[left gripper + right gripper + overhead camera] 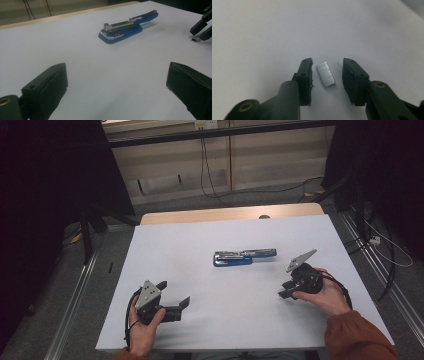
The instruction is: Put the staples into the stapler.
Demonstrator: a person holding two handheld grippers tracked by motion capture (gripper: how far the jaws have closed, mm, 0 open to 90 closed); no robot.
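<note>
High view: stapler (244, 256) lies open mid-frame; your left gripper (174, 299) waits lower left, spread & empty. Right gripper view: your right gripper (327, 75) brackets the staple strip (325, 74) at center, not yet clamped. Pickup & loading remain.

The whole surface (200, 320) is overlooked from high above its near edge. The stapler (127, 26), also seen from above, is viewed low from the near-left corner, while the staple strip (325, 74) is viewed closely downward.
</note>
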